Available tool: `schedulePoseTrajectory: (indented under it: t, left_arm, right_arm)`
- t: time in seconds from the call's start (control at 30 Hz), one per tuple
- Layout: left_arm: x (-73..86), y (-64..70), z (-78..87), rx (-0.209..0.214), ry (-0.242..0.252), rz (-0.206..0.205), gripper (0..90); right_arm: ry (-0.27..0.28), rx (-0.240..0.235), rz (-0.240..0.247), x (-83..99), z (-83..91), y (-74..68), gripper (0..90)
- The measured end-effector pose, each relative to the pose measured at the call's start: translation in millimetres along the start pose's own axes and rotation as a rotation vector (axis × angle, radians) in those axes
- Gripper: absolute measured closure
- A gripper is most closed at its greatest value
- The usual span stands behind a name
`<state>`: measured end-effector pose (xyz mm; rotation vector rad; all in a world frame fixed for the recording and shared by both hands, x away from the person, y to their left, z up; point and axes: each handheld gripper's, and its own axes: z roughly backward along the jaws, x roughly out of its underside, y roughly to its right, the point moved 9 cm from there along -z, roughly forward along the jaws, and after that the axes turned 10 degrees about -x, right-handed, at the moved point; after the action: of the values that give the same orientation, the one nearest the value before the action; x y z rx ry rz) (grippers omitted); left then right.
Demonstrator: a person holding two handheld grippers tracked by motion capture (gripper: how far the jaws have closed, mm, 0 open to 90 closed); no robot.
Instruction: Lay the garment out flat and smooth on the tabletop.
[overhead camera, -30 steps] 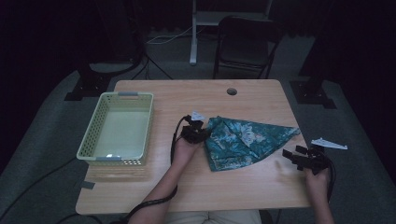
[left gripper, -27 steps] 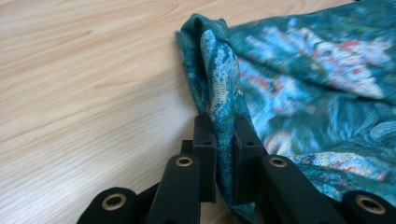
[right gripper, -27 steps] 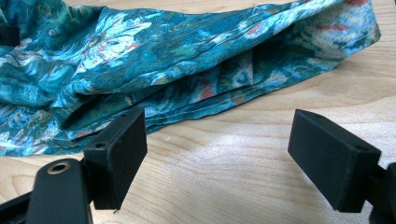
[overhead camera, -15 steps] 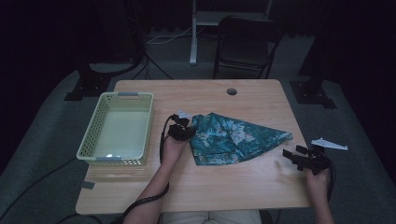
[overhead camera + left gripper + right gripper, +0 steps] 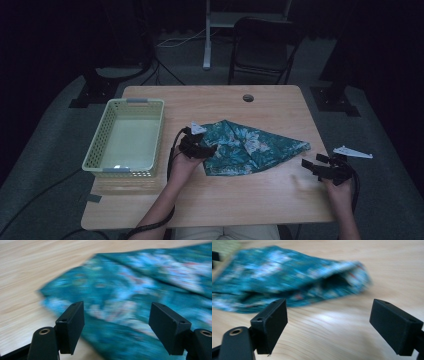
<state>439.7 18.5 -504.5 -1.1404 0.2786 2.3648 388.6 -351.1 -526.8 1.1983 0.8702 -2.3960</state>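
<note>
1. High view shows the wooden table [image 5: 260, 200] under both hand-held grippers, running away ahead of them to a far edge with a round cable hole [image 5: 248, 98].
2. Teal flowered cloth [image 5: 250, 149], folded into a rough triangle, lies flat on the table between the two grippers: its wide end sits right in front of the left gripper [image 5: 199, 147] and its narrow tip points toward the right gripper [image 5: 320, 167], stopping short of it.
3. Pale green basket [image 5: 125, 167] stands on the table to the outer side of the left gripper, just beside that hand, with its long side running away from the person.
4. Left gripper is released, its jaws spread wide in the left gripper view; the blurred cloth [image 5: 140, 302] spans the gap ahead of them and nothing is pinched.
5. Right gripper is released too: in the right gripper view the jaws stand well apart over bare wood, and the cloth's open folded end [image 5: 307, 280] lies ahead and off to one side, apart from them.
6. Small grey three-cornered plate [image 5: 353, 152] sits just beyond the right gripper, near the table's edge.
</note>
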Motion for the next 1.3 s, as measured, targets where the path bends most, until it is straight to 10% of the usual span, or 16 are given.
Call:
schedulePoseTrajectory:
  t: [0.43, 0.87, 1.3]
  left_arm:
    - [-7.8, 71.4, 3.3, 0.111, 0.002, -0.170, 26.2]
    - [7.7, 100.1, -36.7, 0.113, -0.141, -0.341, 26.4]
    - [5.1, 89.2, -42.3, 0.141, -0.132, -0.335, 86.5]
  right_arm:
    - [-0.096, -0.153, 0.352, -39.6, -40.7, -81.5, 19.0]
    - [-0.347, -0.083, 0.431, -13.9, -88.5, -72.9, 24.3]
    - [-0.371, -0.020, 0.466, -22.2, -95.7, -68.7, 86.0]
